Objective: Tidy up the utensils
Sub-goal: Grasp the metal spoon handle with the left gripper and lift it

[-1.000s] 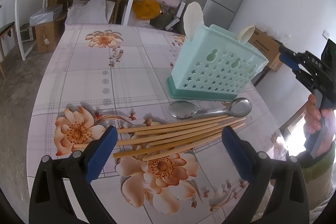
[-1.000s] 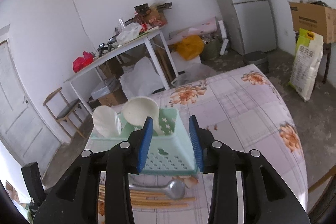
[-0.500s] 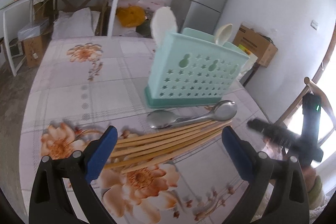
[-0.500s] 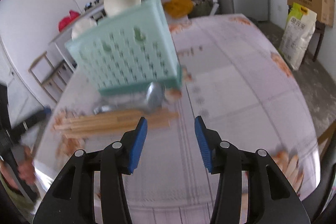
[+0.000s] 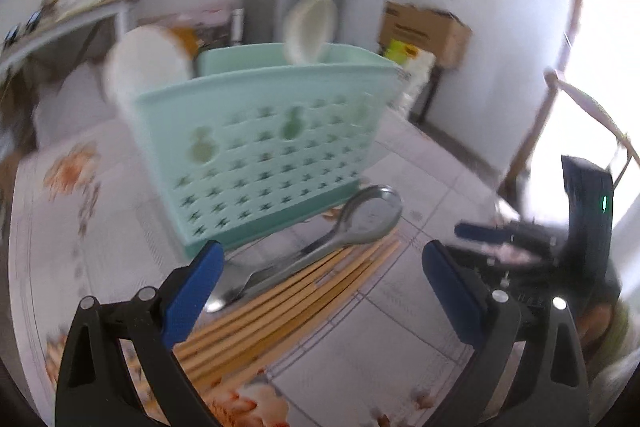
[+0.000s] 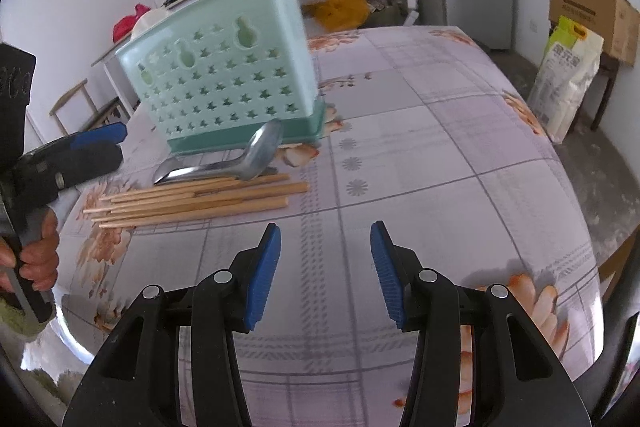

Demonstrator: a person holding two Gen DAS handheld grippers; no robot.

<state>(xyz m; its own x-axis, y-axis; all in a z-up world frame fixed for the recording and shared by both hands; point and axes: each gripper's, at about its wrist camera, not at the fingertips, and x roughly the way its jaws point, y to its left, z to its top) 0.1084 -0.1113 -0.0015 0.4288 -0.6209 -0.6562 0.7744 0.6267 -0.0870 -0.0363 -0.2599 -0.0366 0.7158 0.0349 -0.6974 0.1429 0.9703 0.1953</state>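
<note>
Left wrist view: the left tool (image 5: 320, 287), open and empty, hovers over wooden chopsticks (image 5: 288, 307) and a metal spoon (image 5: 360, 223) beside the mint utensil basket (image 5: 260, 147).

Right wrist view: the right tool (image 6: 325, 267) is open and empty above bare surface (image 6: 440, 167). A careless grab could scatter the loose chopsticks.

On the floral-clothed table (image 6: 420, 155) stand a mint utensil caddy (image 6: 228, 83), wooden chopsticks (image 6: 196, 201) and apparently two metal spoons (image 6: 240, 161).
</note>
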